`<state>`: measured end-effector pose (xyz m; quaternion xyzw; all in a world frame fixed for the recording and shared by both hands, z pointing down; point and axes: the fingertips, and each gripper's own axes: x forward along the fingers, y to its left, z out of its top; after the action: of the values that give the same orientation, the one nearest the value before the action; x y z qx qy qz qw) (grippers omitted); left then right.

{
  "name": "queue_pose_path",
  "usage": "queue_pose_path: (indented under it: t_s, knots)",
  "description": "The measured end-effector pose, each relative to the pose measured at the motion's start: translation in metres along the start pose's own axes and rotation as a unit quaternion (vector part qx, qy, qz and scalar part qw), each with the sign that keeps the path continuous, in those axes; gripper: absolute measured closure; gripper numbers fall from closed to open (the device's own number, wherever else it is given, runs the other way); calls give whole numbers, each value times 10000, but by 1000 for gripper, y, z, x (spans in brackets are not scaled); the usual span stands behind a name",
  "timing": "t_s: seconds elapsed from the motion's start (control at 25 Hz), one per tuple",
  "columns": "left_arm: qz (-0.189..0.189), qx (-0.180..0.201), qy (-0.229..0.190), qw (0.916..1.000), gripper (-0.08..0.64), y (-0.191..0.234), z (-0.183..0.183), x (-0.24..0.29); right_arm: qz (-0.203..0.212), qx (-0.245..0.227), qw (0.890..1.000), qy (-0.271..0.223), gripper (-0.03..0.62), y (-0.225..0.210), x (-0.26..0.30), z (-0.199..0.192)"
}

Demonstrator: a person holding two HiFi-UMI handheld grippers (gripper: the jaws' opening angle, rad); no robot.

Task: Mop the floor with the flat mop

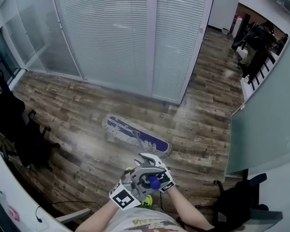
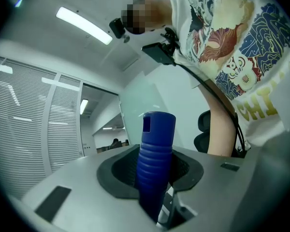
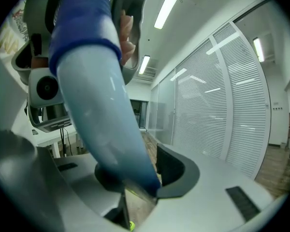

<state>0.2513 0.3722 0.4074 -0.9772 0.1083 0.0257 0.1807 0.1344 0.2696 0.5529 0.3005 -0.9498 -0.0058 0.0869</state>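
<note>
item: flat mop, in use on wood-plank floor (image 1: 77, 110).
- mop head (image 1: 137, 135): lies flat on the planks, long side slanted, ahead of the person and well short of the glass partition with blinds (image 1: 116, 37).
- ribbed blue grip (image 2: 154, 158): top end of the handle, upright between the jaws of the left gripper (image 2: 154, 182), which are closed round it with the dark pads cupping both sides.
- pale blue shaft (image 3: 104, 115): runs down through the right gripper (image 3: 135, 182), whose jaws are clamped on it just below the blue grip.
- both grippers sit close together near the person's waist in the head view.

handling note, as judgement:
- drive the stroke with the right gripper and let the left one steer the grip end.
- press down evenly so the whole pad stays in contact and neither end lifts.
- run strokes along the planks and overlap each pass.
- turn before the partition foot and stay clear of the office chair (image 1: 26, 139) at the left and the black bag (image 1: 237, 202) at the right.
- any looseness at the top grip would let the head twist.
</note>
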Motion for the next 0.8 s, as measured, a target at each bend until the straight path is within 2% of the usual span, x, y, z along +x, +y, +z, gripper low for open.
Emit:
queue_pose_path:
  t_s: [0.24, 0.56, 0.8]
  knots:
    - [127, -30, -82, 9999, 442, 85, -26, -5, 43, -70, 10000, 46, 497, -55, 66, 11]
    - [-100, -112, -190, 9997, 439, 226, -60, -15, -128, -204, 9992, 308, 500, -149, 174, 33]
    - [-13, -351, -298, 9989, 439, 324, -82, -47, -227, -317, 9988, 291, 509, -196, 258, 61]
